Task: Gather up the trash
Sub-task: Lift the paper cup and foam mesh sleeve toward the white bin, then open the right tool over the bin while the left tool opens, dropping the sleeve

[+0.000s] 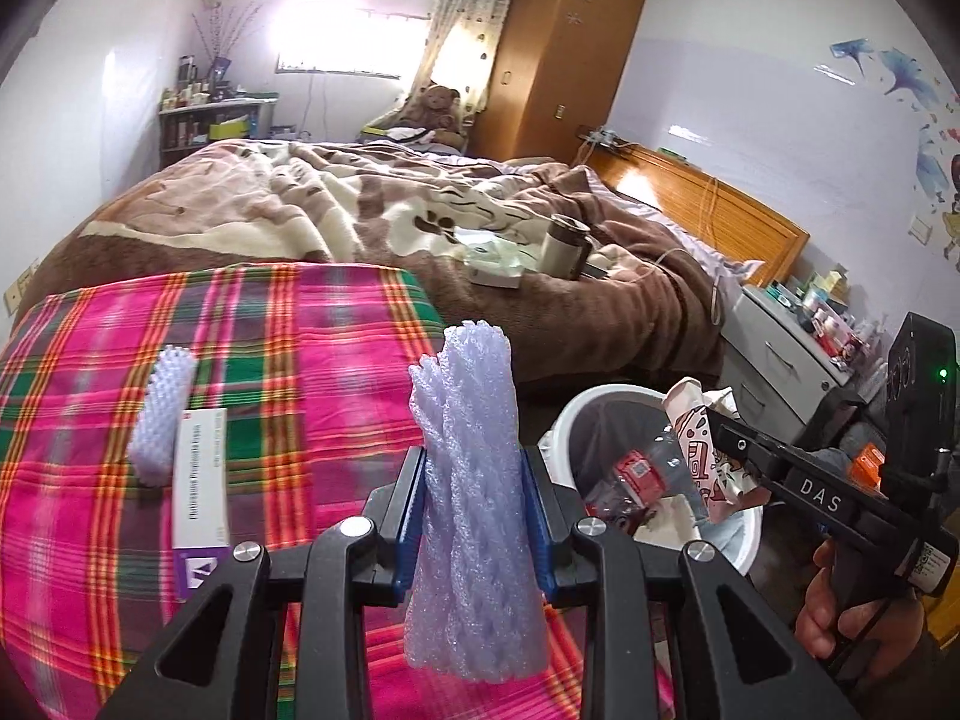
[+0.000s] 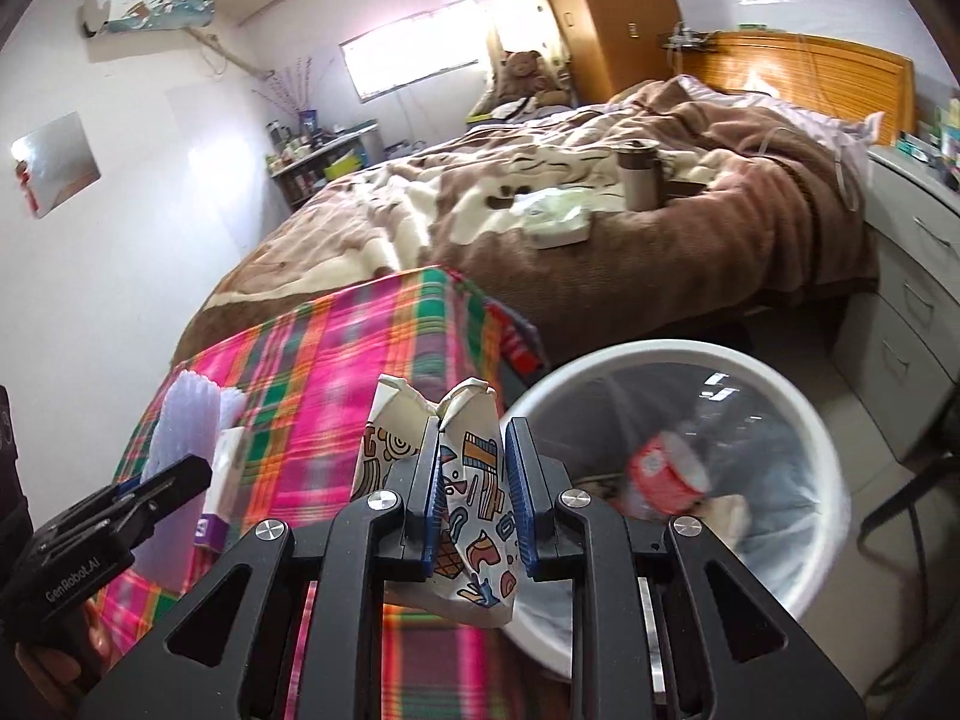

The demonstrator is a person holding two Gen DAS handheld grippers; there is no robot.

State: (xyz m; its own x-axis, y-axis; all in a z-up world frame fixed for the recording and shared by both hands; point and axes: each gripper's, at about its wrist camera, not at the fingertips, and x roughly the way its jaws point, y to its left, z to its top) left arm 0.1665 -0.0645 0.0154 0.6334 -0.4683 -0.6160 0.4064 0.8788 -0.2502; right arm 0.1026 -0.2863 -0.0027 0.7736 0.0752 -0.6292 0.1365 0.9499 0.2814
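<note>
Here left tongs [image 1: 474, 510] clamp foam net [image 1: 468, 516]; right tongs [image 2: 474, 498] clamp crushed paper cup [image 2: 474, 516]; only right view shows air conditioner [image 2: 147, 6].

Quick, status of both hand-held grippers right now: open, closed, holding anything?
Left hand-held gripper: closed on the purple foam net sleeve.
Right hand-held gripper: closed on the crushed patterned paper cup, beside the trash bin.

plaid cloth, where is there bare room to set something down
The plaid cloth is bare along its far half, toward the brown blanket, and along its left edge. It is crowded near the tongs: the second foam net lies beside the white box, and the held foam net fills the near middle.
</note>
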